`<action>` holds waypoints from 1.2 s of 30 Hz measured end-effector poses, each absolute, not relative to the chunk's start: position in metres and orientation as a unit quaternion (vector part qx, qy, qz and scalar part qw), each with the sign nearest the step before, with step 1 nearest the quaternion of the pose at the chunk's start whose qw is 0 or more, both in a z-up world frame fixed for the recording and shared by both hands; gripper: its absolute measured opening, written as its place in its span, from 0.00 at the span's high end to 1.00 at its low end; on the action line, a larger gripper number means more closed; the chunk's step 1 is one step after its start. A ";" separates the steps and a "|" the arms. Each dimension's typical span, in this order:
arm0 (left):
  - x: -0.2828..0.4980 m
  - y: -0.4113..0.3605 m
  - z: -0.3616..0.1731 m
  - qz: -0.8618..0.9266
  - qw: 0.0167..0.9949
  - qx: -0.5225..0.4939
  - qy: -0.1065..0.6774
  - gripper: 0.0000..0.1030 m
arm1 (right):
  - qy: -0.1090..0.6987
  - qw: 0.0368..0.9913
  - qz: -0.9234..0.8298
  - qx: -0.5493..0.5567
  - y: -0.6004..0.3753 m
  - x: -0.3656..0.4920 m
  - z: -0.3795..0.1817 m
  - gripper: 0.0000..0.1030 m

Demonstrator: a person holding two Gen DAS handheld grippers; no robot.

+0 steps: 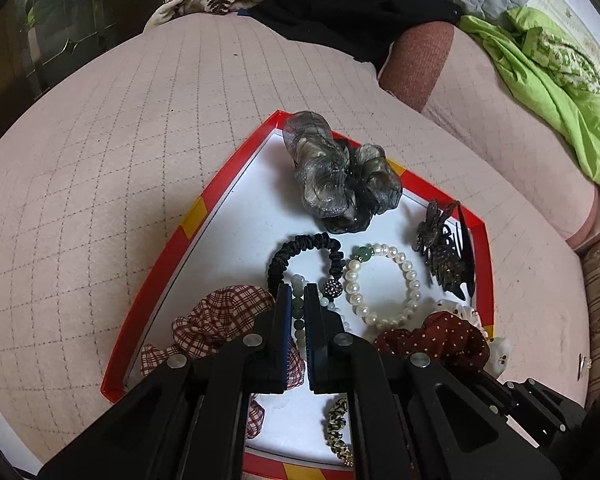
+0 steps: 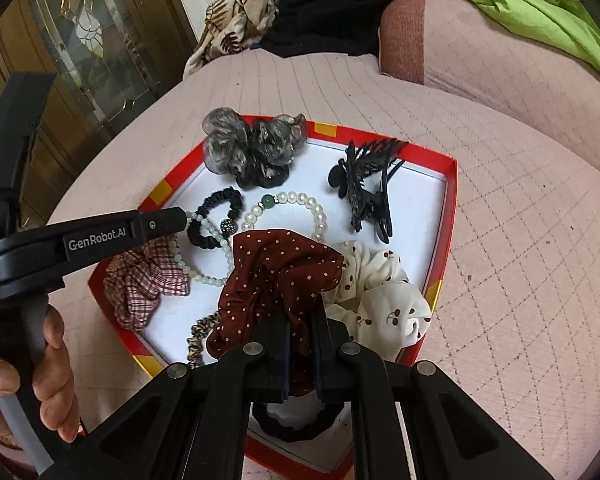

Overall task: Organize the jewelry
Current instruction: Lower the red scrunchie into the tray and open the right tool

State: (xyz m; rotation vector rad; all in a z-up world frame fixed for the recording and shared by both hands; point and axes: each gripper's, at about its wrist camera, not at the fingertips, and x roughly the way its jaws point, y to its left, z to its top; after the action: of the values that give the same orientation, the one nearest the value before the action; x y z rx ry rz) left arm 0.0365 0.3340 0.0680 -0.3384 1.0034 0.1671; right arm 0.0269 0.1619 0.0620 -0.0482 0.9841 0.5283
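A red-rimmed box lid (image 1: 216,184) with a white floor lies on the pink bed and holds the jewelry. My left gripper (image 1: 299,294) is shut on a pale green bead bracelet (image 1: 299,314), also seen in the right wrist view (image 2: 204,226). My right gripper (image 2: 302,322) is shut on a dark red polka-dot scrunchie (image 2: 284,272). A pearl bracelet (image 1: 380,280), black scrunchie (image 1: 300,248), grey organza scrunchie (image 1: 336,172), black claw clip (image 1: 444,252), plaid scrunchie (image 1: 216,320) and white cherry scrunchie (image 2: 380,292) lie in the lid.
The pink quilted bed cover (image 1: 120,160) surrounds the lid. A green cloth (image 1: 548,80), black cloth (image 1: 340,4) and pink bolster (image 1: 416,64) lie at the far side. A leopard hair tie (image 1: 338,428) lies near the lid's front. A glass cabinet door (image 2: 84,40) stands at left.
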 end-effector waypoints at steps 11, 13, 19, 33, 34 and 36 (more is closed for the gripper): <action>0.037 0.331 0.066 0.092 0.862 -0.148 0.476 0.95 | 0.471 0.849 0.240 -0.033 0.163 0.031 0.054 0.90; 0.037 0.331 0.067 0.092 0.863 -0.148 0.474 0.95 | 0.471 0.849 0.236 -0.033 0.162 0.033 0.052 0.89; 0.034 0.326 0.076 0.084 0.875 -0.143 0.455 0.95 | 0.468 0.850 0.239 -0.025 0.159 0.029 0.056 0.82; 0.026 0.310 0.089 0.089 0.891 -0.110 0.431 0.81 | 0.447 0.861 0.242 -0.018 0.152 0.009 0.076 0.74; 0.025 0.311 0.090 0.089 0.891 -0.110 0.430 0.81 | 0.446 0.862 0.241 -0.017 0.152 0.007 0.077 0.73; 0.024 0.311 0.091 0.090 0.892 -0.111 0.430 0.81 | 0.443 0.864 0.240 -0.017 0.150 0.003 0.079 0.73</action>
State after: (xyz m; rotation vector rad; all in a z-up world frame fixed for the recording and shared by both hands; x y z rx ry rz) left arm 0.0238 0.3111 0.0908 -0.2300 0.8915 0.1864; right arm 0.0034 0.1501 0.0786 -0.0355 0.9289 0.5030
